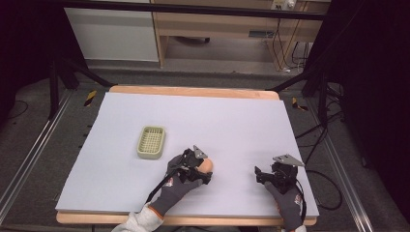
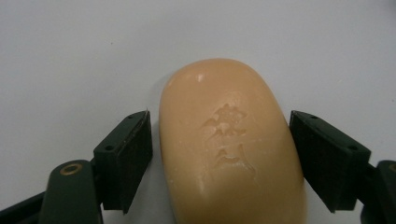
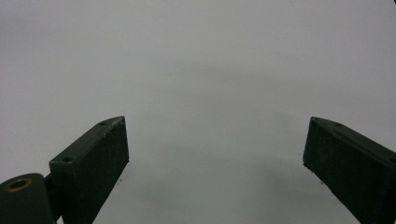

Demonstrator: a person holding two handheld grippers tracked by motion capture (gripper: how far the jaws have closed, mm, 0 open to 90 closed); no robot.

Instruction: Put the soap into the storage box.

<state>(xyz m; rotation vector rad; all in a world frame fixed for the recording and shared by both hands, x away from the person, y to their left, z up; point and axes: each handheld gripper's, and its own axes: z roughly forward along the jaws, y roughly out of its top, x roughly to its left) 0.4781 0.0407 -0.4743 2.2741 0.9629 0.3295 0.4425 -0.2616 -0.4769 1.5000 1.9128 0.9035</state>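
Observation:
A peach-coloured bar of soap point(image 2: 229, 144) with a stamped mark lies on the white table cover. It sits between the jaws of my left gripper point(image 2: 219, 117). The jaws flank its two long sides, with a thin strip of table showing on the left and the right pad point(image 2: 322, 154) at its edge. In the high view the soap point(image 1: 208, 165) peeks out beyond the left gripper point(image 1: 205, 170), near the table's middle front. My right gripper point(image 1: 260, 175) rests at the front right, open, and in its own view the gripper point(image 3: 215, 125) has bare table between the jaws.
A pale green slotted soap dish point(image 1: 140, 146) stands left of the left gripper, a hand's width away. The white cover point(image 1: 232, 121) spreads over the wooden table. Dark floor, cables and stand legs surround it.

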